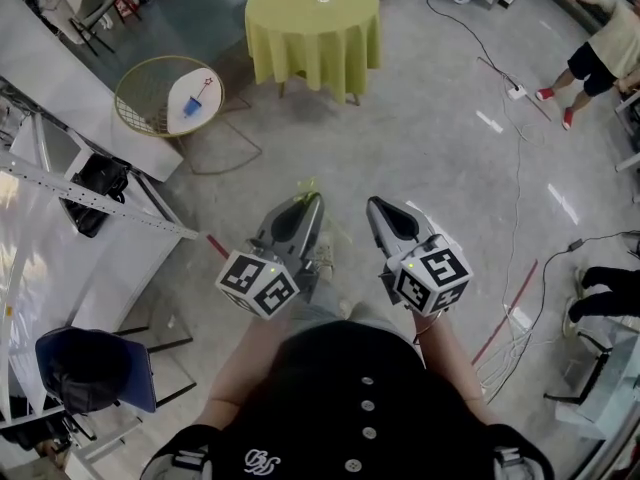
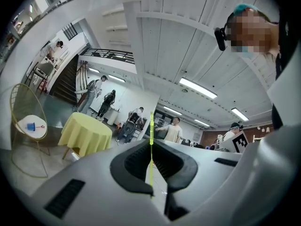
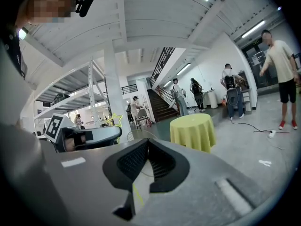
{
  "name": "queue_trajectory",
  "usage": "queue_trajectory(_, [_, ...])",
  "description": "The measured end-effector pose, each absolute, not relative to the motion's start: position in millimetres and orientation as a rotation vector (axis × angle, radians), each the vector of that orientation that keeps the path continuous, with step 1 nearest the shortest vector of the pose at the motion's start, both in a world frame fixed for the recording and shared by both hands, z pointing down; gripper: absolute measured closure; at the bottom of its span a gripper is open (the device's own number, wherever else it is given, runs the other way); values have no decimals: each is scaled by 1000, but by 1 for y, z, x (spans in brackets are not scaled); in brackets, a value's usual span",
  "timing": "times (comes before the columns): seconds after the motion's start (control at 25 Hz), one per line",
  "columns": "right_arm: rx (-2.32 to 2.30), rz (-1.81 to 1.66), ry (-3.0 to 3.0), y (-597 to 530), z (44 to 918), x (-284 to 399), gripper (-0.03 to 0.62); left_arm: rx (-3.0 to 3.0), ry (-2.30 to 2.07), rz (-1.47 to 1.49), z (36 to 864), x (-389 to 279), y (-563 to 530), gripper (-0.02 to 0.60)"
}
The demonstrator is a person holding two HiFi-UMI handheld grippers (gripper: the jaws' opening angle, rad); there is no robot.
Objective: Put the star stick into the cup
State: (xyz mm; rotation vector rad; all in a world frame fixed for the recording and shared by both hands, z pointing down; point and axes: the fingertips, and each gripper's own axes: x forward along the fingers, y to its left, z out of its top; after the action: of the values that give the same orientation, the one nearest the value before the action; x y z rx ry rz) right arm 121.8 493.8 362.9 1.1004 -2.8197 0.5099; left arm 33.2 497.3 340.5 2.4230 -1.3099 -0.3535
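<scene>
The left gripper (image 1: 311,200) was clenched on the yellow-green star stick (image 2: 151,131), a mere line in its own view, the star (image 3: 114,119) plain at nine o'clock in the right gripper view; the right gripper (image 1: 376,204) was closed and empty, the blue cup (image 1: 190,106) stood at ten o'clock in the head view, and the shirt logo (image 1: 262,460) was unreadable.

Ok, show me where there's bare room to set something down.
Free: the top of the yellow table, and the floor before it. Crowded: the white chair seat, with the blue cup; cables on the floor at right.
</scene>
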Motion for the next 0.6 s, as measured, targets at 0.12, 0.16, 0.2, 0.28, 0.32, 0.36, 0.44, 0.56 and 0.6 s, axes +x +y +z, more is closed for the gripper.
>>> queue_trajectory(0.12, [1103, 522, -2817, 470, 365, 113, 591, 2433, -1293, -354, 340, 29, 473, 566])
queue_trajectory(0.16, [1099, 518, -2818, 461, 365, 108, 591, 2435, -1288, -355, 340, 27, 463, 565])
queue_trajectory(0.2, [1095, 513, -2818, 452, 364, 103, 591, 2435, -1284, -357, 340, 23, 453, 565])
queue_trajectory(0.28, [1092, 517, -2817, 435, 365, 94, 591, 2425, -1278, -364, 341, 16, 432, 565])
queue_trajectory(0.32, [1093, 526, -2815, 426, 366, 91, 591, 2421, -1274, -365, 341, 14, 422, 565])
queue_trajectory(0.36, [1096, 536, -2813, 417, 366, 89, 591, 2422, -1270, -364, 340, 12, 412, 565])
queue_trajectory(0.44, [1113, 551, -2806, 398, 366, 87, 591, 2434, -1256, -355, 337, 9, 392, 565])
queue_trajectory(0.56, [1149, 569, -2797, 369, 365, 83, 591, 2451, -1234, -347, 333, 3, 365, 565])
queue_trajectory(0.6, [1159, 572, -2795, 360, 365, 82, 591, 2456, -1228, -348, 332, 0, 356, 565])
